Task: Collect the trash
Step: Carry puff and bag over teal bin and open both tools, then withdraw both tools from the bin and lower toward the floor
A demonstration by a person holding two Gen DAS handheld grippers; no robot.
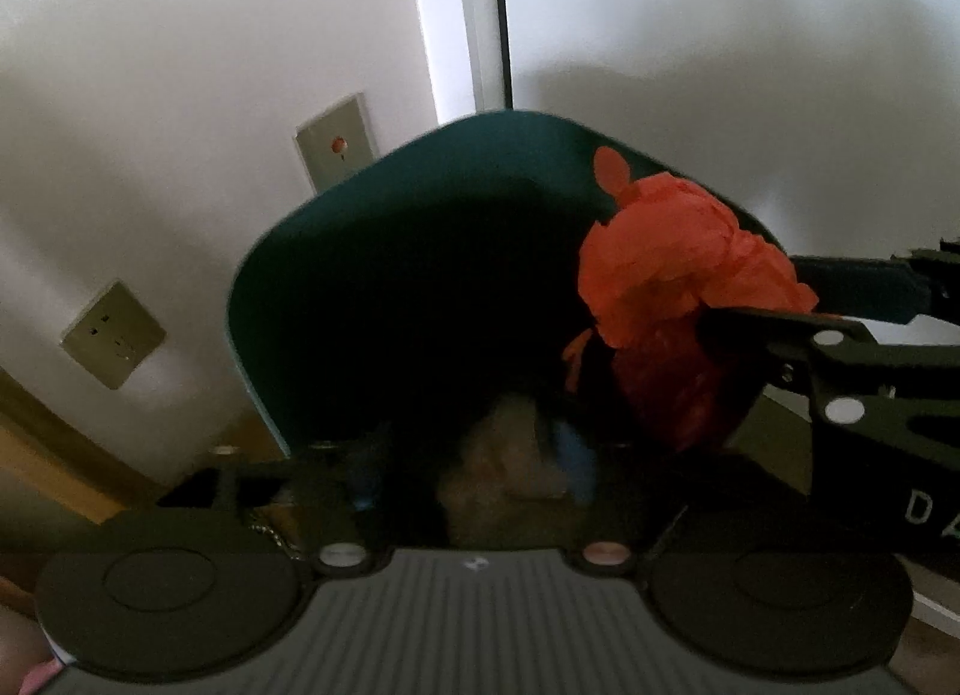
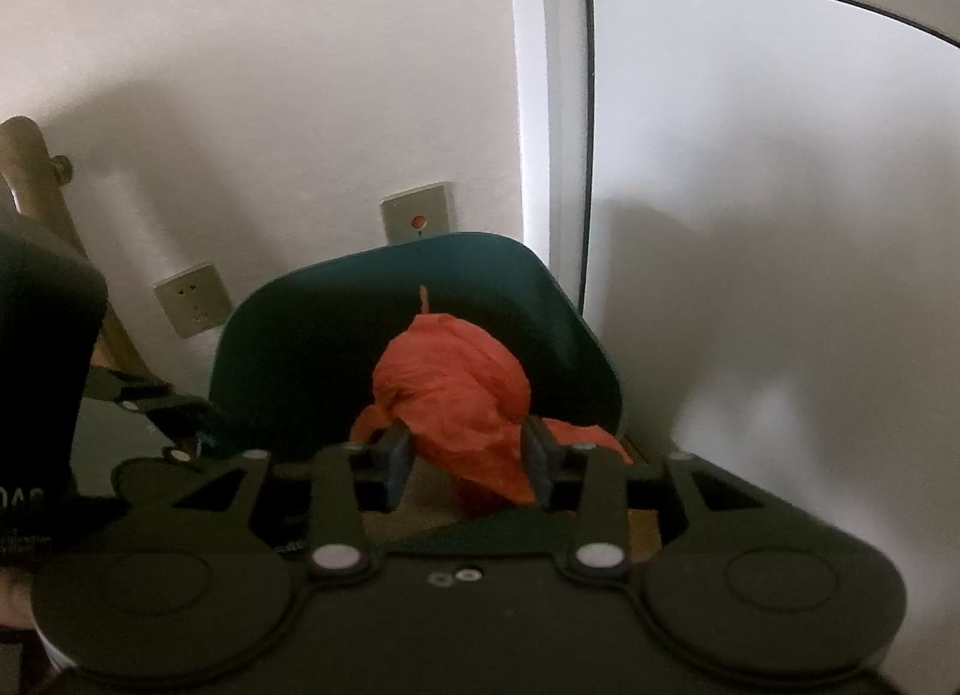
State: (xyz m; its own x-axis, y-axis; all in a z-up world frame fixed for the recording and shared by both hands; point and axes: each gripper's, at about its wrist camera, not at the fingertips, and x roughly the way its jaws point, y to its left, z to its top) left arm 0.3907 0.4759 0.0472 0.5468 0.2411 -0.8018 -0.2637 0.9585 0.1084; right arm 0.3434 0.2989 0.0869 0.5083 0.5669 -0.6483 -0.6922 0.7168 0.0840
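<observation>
A dark teal bin [image 1: 360,251] stands against the wall, its mouth facing me. A crumpled orange plastic bag [image 1: 678,257] hangs over the bin's right rim. My right gripper [image 1: 756,296] reaches in from the right with the bag between its fingers. In the right wrist view the orange bag [image 2: 462,395] fills the gap of the right gripper [image 2: 468,464], whose jaws stand wide; I see no squeeze on it. My left gripper [image 1: 474,473] is open low over the bin, with a blurred brown shape behind it. One of its fingers [image 2: 174,404] shows beside the bin [image 2: 300,335].
White walls meet in a corner behind the bin. A power socket [image 1: 114,335] and a plate with a red button [image 1: 336,146] sit on the left wall. A dark-edged door panel [image 2: 750,155] is on the right. Wooden furniture [image 2: 36,173] stands at the left over a wood floor.
</observation>
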